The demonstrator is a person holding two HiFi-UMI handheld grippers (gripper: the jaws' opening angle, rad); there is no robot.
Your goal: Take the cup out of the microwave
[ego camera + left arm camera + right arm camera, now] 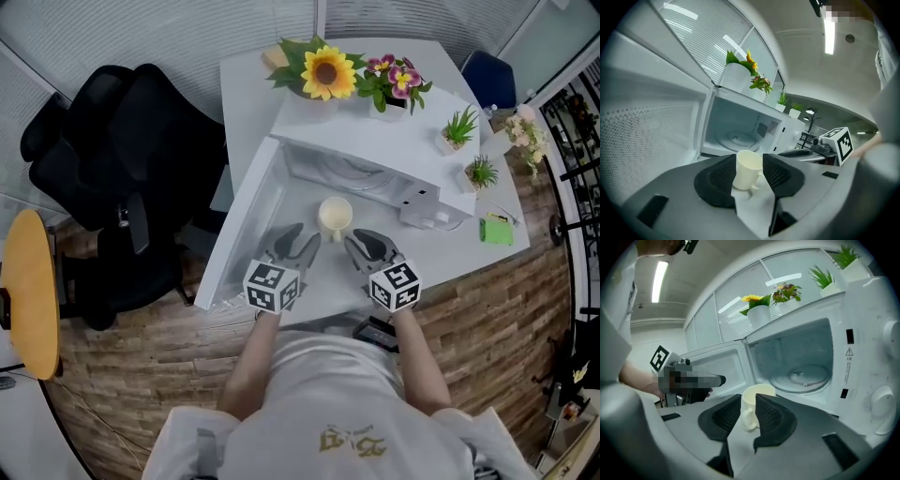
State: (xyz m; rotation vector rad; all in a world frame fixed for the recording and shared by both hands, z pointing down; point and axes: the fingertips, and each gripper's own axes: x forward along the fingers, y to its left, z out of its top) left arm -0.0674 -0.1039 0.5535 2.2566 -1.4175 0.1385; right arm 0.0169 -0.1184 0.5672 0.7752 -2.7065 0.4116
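One overhead, two low toward microwave (375,141)

Setting: an office room. Evidence, placed from the microwave (375,150):
- it stands on a white table (246,75)
- black swivel office chair (122,141) to its left
- glazed partition walls with slatted blinds (141,33) behind it
- potted sunflower (326,72) and small green plants (459,127) on top of it
- wood-plank floor (487,309) below
- ceiling strip light (829,35) overhead

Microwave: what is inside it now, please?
Inside the microwave only the glass turntable shows; the door is open. The cup is outside, before the opening. It covers part of the near floor, which cannot be seen.
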